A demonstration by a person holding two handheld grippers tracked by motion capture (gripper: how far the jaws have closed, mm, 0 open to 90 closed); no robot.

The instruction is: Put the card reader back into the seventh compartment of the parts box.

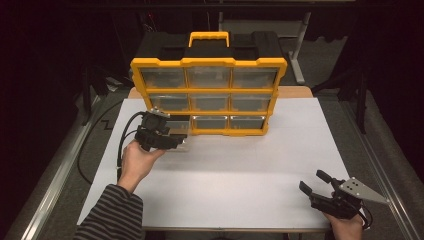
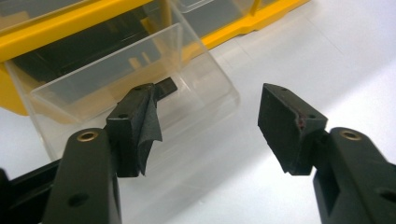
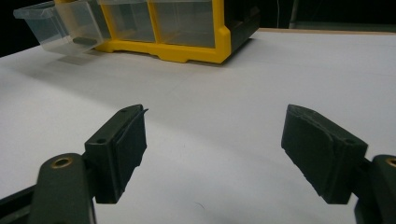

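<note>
Yellow plastic organizer (image 1: 207, 95) stands upright on our white table (image 1: 250, 170); its clear bottom-left drawer (image 2: 135, 79) sits pulled out; left gripper (image 2: 210, 126) just beside it, jaws apart; right gripper (image 1: 320, 187) also gapes.

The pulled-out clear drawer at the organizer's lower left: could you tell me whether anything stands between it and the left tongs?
Nothing visible does. The left tongs are open right at the clear drawer, with bare white table around.
</note>
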